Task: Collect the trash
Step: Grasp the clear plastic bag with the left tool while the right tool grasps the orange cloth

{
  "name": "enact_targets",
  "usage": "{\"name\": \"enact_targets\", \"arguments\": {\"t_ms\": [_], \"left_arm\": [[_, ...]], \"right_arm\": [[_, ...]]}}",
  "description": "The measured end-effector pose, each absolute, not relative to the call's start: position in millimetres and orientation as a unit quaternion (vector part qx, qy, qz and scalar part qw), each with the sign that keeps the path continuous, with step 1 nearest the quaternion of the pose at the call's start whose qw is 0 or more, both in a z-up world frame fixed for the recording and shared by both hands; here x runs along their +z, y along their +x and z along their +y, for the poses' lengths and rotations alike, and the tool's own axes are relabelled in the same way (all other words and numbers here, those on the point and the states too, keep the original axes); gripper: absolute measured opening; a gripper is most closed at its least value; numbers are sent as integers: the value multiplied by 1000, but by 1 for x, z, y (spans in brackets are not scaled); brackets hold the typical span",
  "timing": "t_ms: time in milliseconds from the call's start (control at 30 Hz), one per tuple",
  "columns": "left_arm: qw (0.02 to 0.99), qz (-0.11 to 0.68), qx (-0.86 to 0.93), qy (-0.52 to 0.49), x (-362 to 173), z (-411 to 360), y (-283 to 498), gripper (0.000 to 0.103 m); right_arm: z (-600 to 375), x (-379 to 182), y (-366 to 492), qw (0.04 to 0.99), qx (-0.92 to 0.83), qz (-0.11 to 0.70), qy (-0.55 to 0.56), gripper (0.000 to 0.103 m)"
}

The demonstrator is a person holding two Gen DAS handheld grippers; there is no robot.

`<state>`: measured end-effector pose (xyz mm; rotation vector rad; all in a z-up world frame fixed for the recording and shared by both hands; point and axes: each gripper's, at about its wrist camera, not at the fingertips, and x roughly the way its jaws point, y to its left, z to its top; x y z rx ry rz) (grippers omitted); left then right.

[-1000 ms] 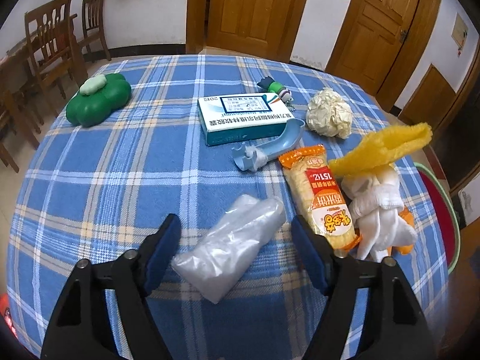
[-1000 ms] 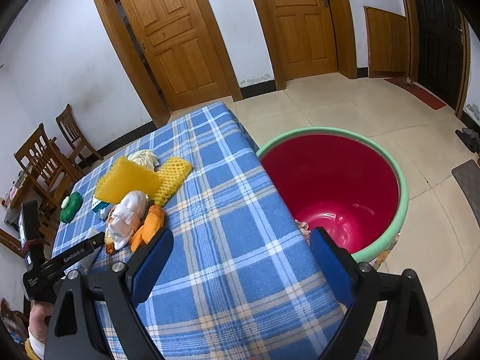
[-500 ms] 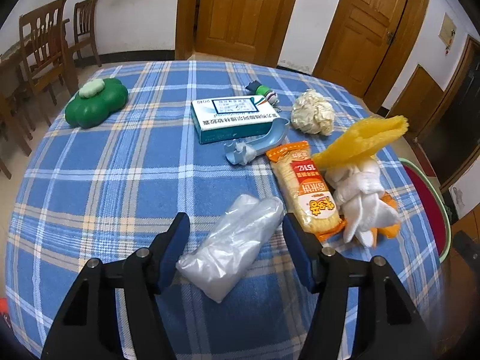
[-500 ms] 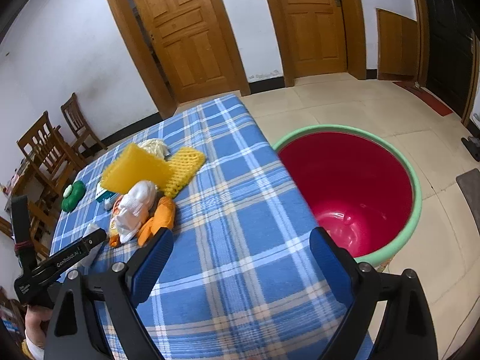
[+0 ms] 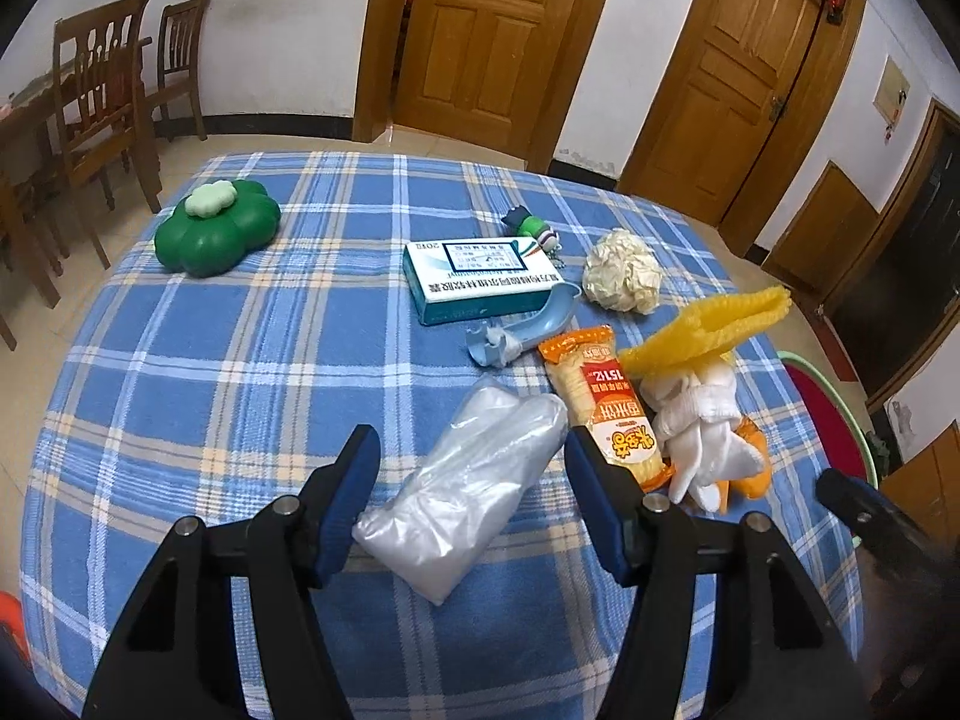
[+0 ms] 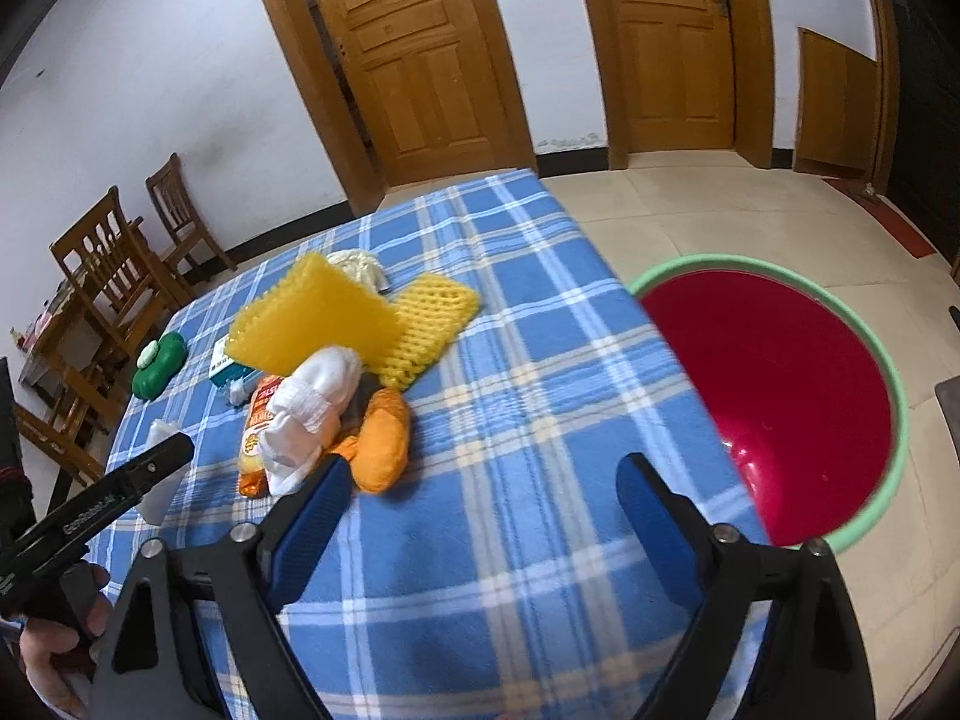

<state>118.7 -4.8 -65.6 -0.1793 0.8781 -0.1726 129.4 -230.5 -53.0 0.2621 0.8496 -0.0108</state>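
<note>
since a second ago the left claw point(image 5: 468, 468) is narrowing, still spread, around the clear plastic bag point(image 5: 474, 480) near the desk's point(image 5: 240, 360) front edge; light, slippery, soft, so pinching mid-bundle suits. right claw point(image 6: 477, 483) is gaping, empty.

Left claw point(image 5: 471, 456) wide open, blue pads either side of a clear plastic bag point(image 5: 474, 483), not touching it. Bag lies on the plaid desk point(image 5: 240, 360) toward the near edge. Orange snack packet point(image 5: 606, 405) just right of the bag, touching a white cloth bundle point(image 5: 699, 420) with yellow foam net point(image 5: 708, 324) on top. Past them mid-desk: blue scoop point(image 5: 528, 330), boxed carton point(image 5: 480, 279), crumpled paper ball point(image 5: 621, 270). Green clover-shaped container point(image 5: 216, 228) near the far left corner. Red tub point(image 5: 831, 420) past the right edge.
</note>
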Motion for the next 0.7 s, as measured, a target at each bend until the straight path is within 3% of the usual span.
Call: {"name": "enact_targets", "arguments": {"t_ms": [567,633,700], "left_arm": [[896,425,-92,-94,-67,-4,116,63],[895,425,-94,-93,-67,-5,115,63],[895,425,-95,-92,-66,-6,115,63]], "right_arm": [[-202,-80,160,886,45,439,141,43],[-202,-83,160,883,53,442,146,29],[-201,-84,159,883,60,441,150,23]]}}
